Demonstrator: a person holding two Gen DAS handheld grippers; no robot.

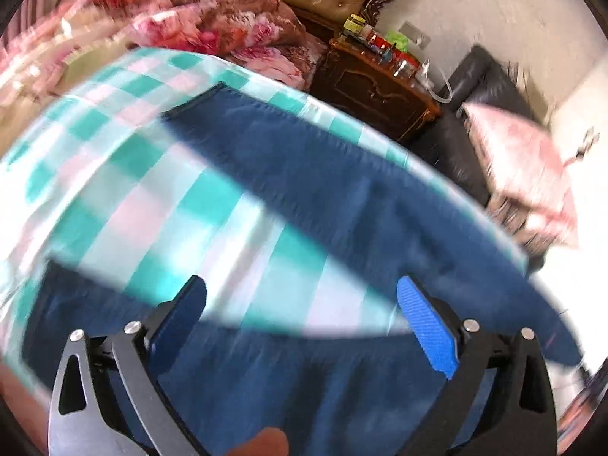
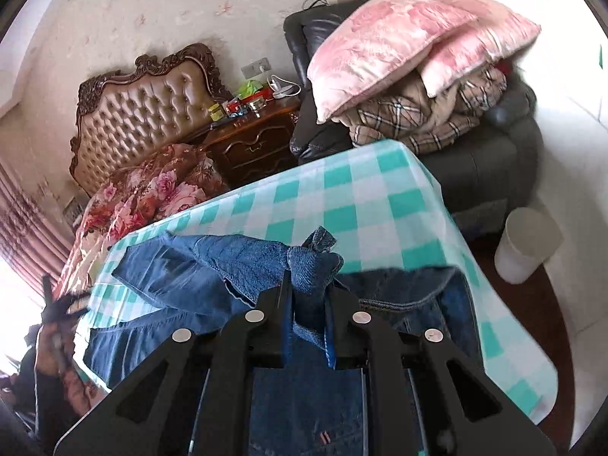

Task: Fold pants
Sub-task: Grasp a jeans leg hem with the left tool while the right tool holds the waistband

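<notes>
Bunching between the right hand-held gripper (image 2: pixel 308 288), pants (image 2: pixel 243 258) seemingly lifted.

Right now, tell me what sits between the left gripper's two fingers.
Nothing is gripped: the left gripper stands open over checked tablecloth and the jeans, in the left wrist view.

a home bedroom: tufted headboard (image 2: pixel 152 114), floral quilt (image 2: pixel 152 193), wooden nightstand (image 2: pixel 254 148), pillows (image 2: pixel 383 45) piled on an armchair (image 2: pixel 490 159).
</notes>
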